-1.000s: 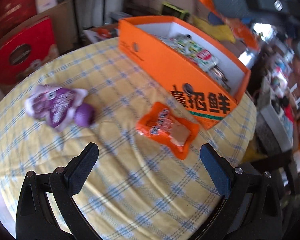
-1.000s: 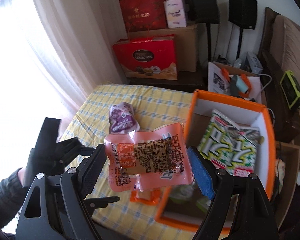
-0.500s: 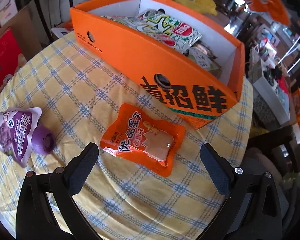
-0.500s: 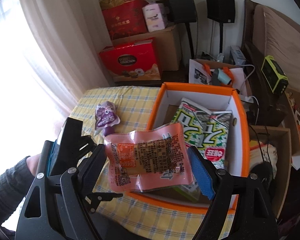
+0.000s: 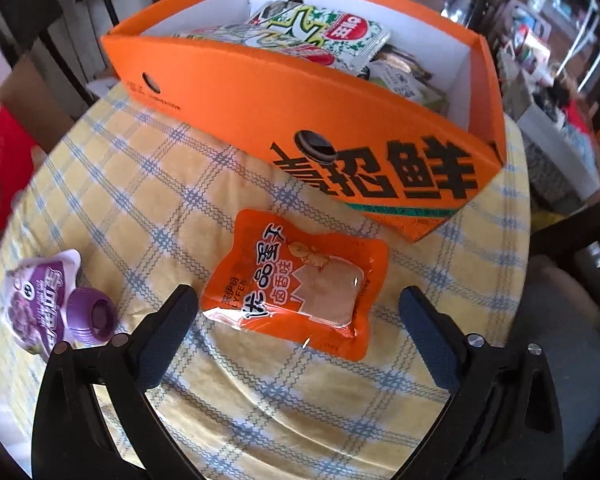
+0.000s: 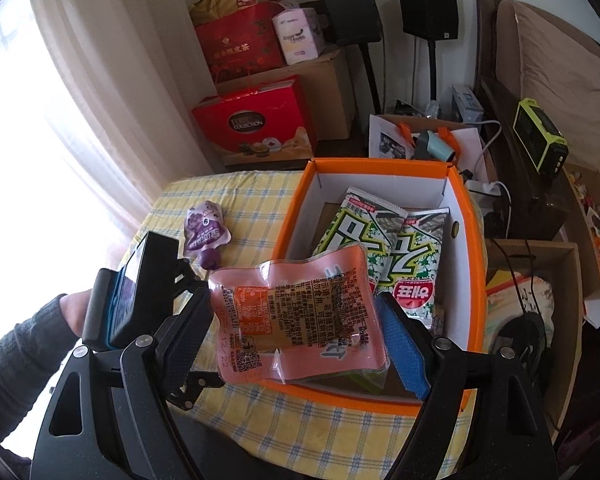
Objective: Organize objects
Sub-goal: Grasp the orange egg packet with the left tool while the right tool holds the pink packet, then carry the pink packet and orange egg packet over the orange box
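An orange snack packet (image 5: 300,284) lies flat on the yellow checked tablecloth (image 5: 140,184), just in front of the orange box (image 5: 300,92). My left gripper (image 5: 296,320) is open, its fingers either side of the packet's near end. A purple jelly pouch (image 5: 40,300) lies to the left. My right gripper (image 6: 296,332) is shut on a pink-orange packet (image 6: 300,312), held above the near edge of the orange box (image 6: 472,280), which holds green-white snack bags (image 6: 380,240). The purple pouch shows in the right wrist view (image 6: 204,228).
The left gripper's body and the hand holding it (image 6: 140,288) sit left of the box in the right wrist view. Red gift boxes (image 6: 256,124), cardboard cartons and speaker stands (image 6: 428,4) stand behind the table. A cluttered shelf (image 5: 560,80) is to the right.
My left gripper has moved closer to the orange packet on the cloth. My right gripper has carried the pink-orange packet to the right, from over the cloth to over the box.
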A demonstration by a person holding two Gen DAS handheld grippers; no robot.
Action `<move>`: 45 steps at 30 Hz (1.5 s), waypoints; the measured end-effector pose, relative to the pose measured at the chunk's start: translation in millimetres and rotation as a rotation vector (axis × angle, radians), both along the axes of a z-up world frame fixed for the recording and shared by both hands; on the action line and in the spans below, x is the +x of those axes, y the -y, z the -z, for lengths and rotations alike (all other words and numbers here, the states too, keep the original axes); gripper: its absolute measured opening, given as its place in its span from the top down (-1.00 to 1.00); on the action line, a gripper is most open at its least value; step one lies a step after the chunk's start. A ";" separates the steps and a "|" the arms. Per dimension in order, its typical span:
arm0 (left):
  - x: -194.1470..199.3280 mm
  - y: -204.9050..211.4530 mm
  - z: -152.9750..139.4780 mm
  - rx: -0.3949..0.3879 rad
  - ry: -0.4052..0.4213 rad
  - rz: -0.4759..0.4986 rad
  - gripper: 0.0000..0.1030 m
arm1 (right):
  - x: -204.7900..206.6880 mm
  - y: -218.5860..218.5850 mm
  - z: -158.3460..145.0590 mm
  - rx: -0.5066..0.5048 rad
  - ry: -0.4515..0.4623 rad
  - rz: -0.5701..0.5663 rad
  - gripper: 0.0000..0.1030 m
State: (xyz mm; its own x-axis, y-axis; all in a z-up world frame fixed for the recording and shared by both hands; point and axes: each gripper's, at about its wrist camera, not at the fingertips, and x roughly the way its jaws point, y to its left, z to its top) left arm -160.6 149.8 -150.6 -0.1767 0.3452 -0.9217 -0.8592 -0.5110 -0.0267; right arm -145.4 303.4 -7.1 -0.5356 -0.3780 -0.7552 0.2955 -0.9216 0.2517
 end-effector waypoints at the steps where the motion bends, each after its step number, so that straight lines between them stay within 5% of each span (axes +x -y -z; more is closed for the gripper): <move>1: 1.2 0.5 -0.7 0.005 -0.005 -0.005 -0.88 | 0.0 0.1 0.1 0.000 0.001 -0.001 -0.62; 3: 1.8 2.9 -2.4 0.017 -0.011 -0.014 -0.77 | 0.3 0.1 1.8 0.002 0.004 0.001 -0.62; 5: 2.7 6.0 -5.9 0.037 -0.022 -0.015 -0.42 | 0.4 0.4 3.1 0.001 0.007 0.004 -0.62; 10: 0.8 13.6 -9.2 0.044 -0.025 -0.038 -0.20 | 1.2 2.6 3.4 0.006 0.007 0.007 -0.62; 18: 2.5 28.2 -18.7 0.087 -0.035 -0.151 -0.17 | 2.8 8.2 -2.7 0.030 -0.035 0.021 -0.62; 27: -2.9 69.9 -69.9 0.289 -0.115 -0.482 -0.17 | 7.5 20.0 -6.5 0.089 -0.119 0.079 -0.62; 45: -4.5 73.5 -130.8 0.441 -0.168 -0.757 -0.17 | 10.8 25.2 -6.9 0.109 -0.195 0.164 -0.62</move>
